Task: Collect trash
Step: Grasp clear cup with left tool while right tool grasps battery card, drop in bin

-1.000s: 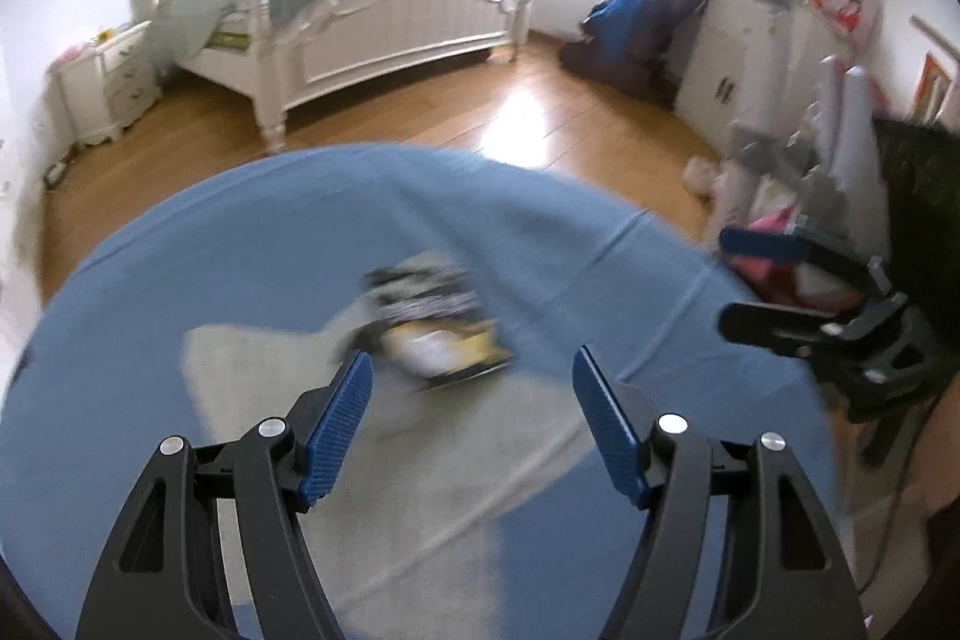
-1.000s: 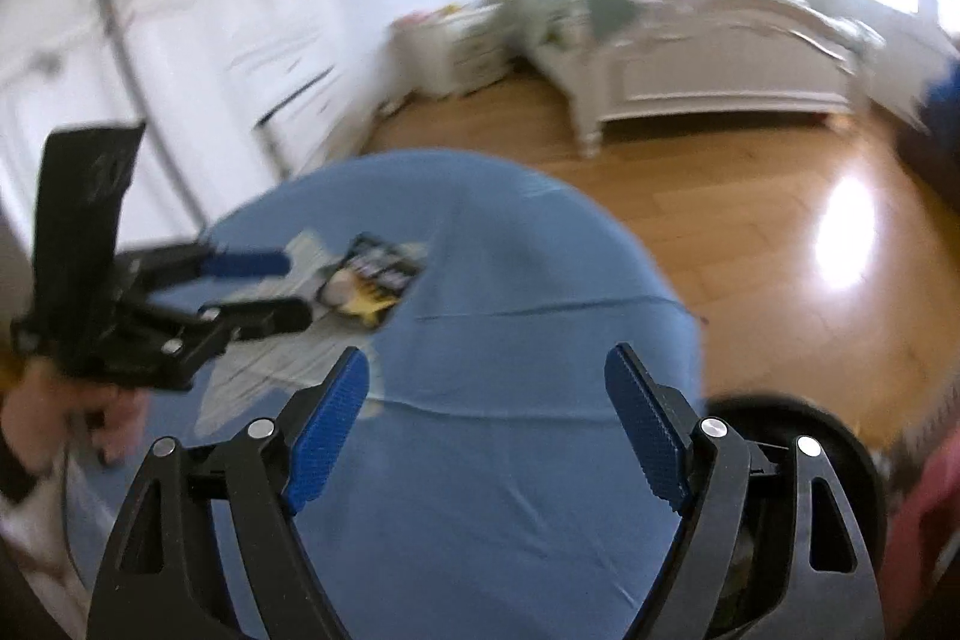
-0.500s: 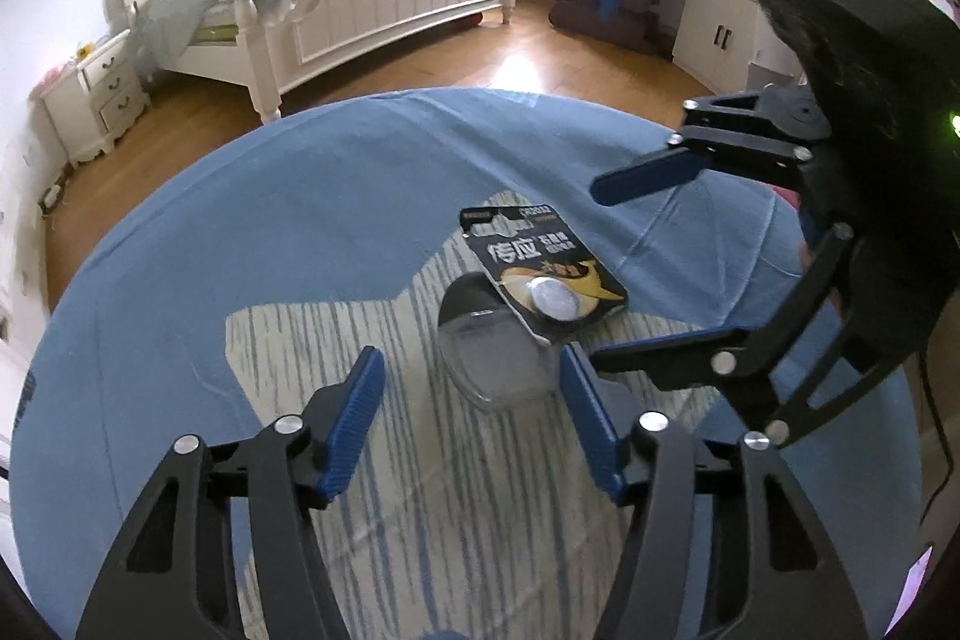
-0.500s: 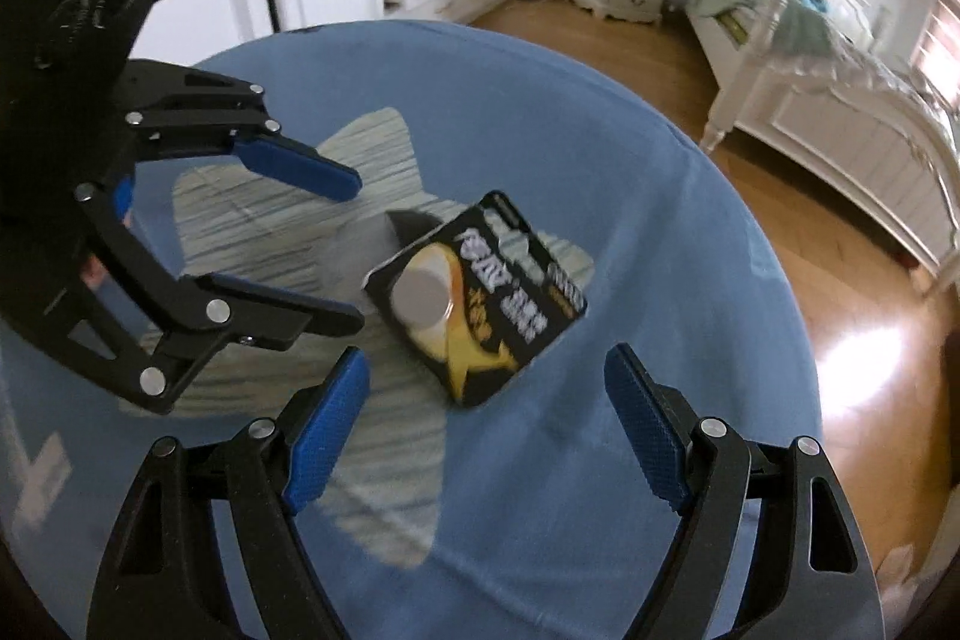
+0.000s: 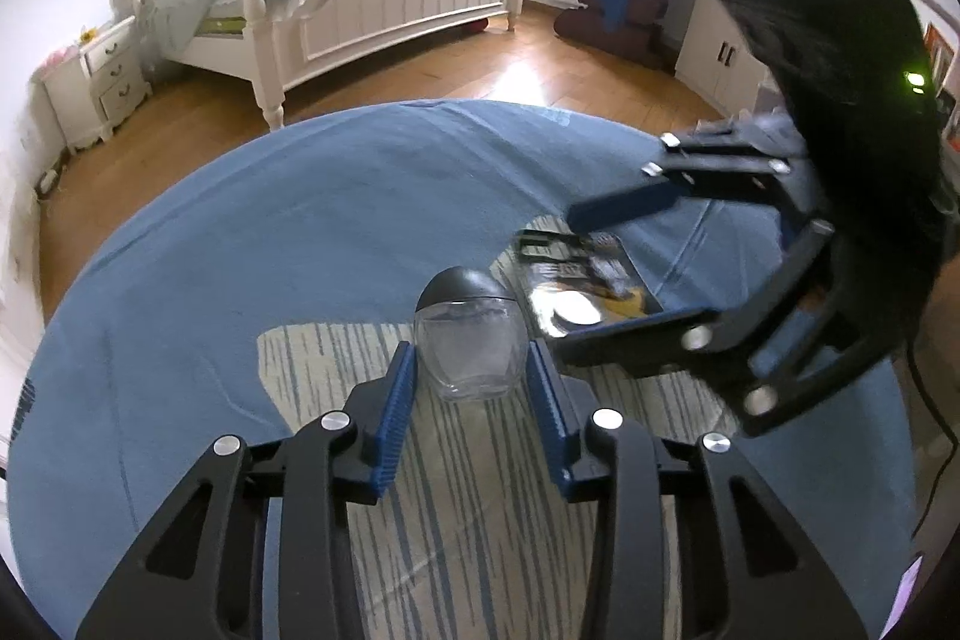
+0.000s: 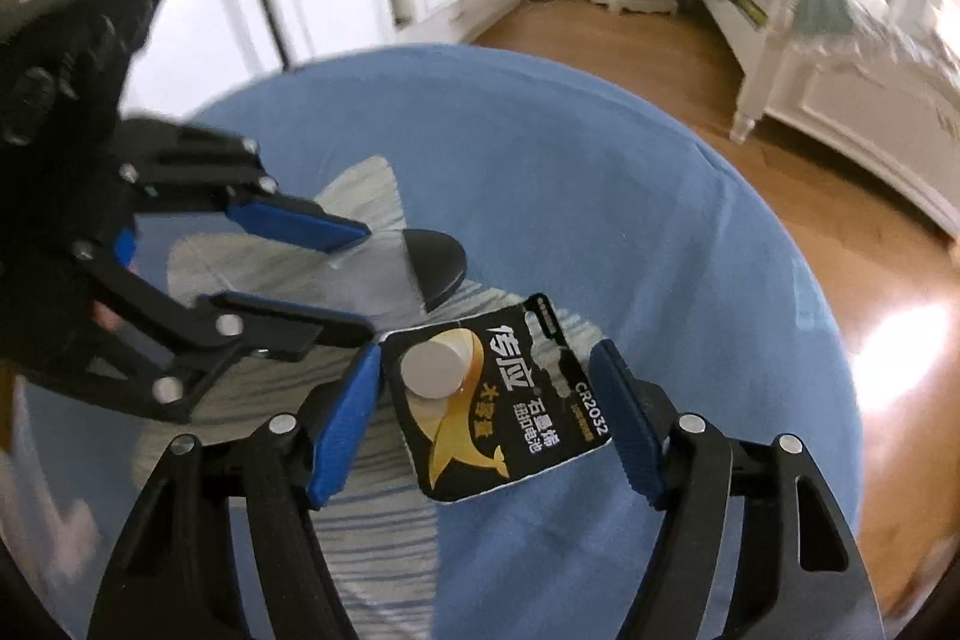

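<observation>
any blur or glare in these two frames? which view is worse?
Right wrist is worse: the left gripper, bed and room edges smear, though the battery card is sharp. Left wrist is mostly crisp: windows blown out, sun glare on the floor, right gripper slightly soft.

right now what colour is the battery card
Black with a gold whale and white text on the battery card; right wrist view shows it best.

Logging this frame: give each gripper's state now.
Left gripper: fingers either side of the clear plastic container; grip cannot be told.
Right gripper: fingers flank the battery card; grip cannot be told.
</observation>
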